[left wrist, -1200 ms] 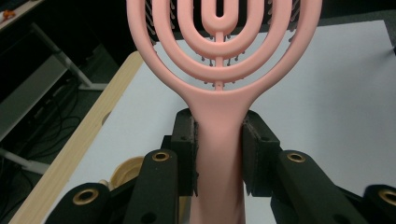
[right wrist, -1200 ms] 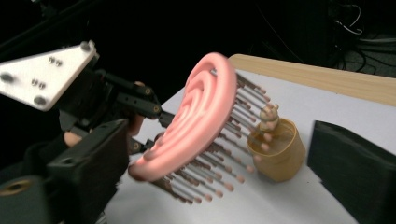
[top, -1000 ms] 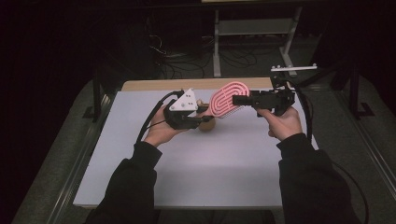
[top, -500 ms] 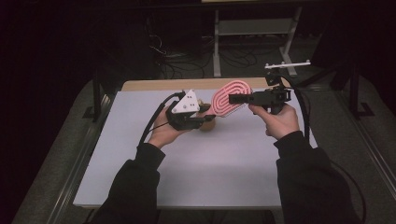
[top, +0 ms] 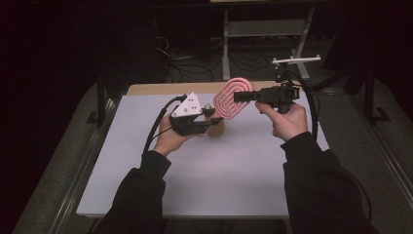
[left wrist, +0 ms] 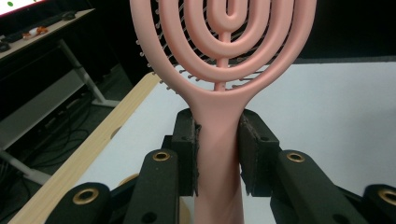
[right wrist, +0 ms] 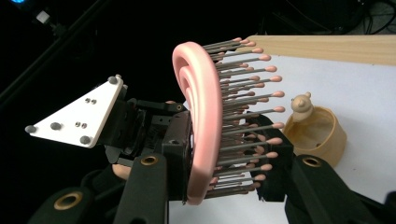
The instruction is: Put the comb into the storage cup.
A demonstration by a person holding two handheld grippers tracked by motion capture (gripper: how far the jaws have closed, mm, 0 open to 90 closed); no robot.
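**Two grippers, one pink brush**

Your left gripper has its jaws closed tight on the handle of the pink hairbrush. In the left gripper view you can see the black pads pressed on both sides of the smooth handle. That keeps the brush up in the air, above the white table.

Your right gripper reaches in from the other side. Its jaws sit around the round head of the brush, one behind the pink back and one at the bristle tips. They look close to the head, but you cannot tell if they are squeezing it yet. It looks like you are passing the brush from one gripper to the other.

The brush head is made of pink loops with gaps between them. The bristles are thin and dark with little pink balls on the ends.

A bit farther back, a small tan cup with a tiny animal on its rim stands on the table. Beyond it runs the table's wooden edge.
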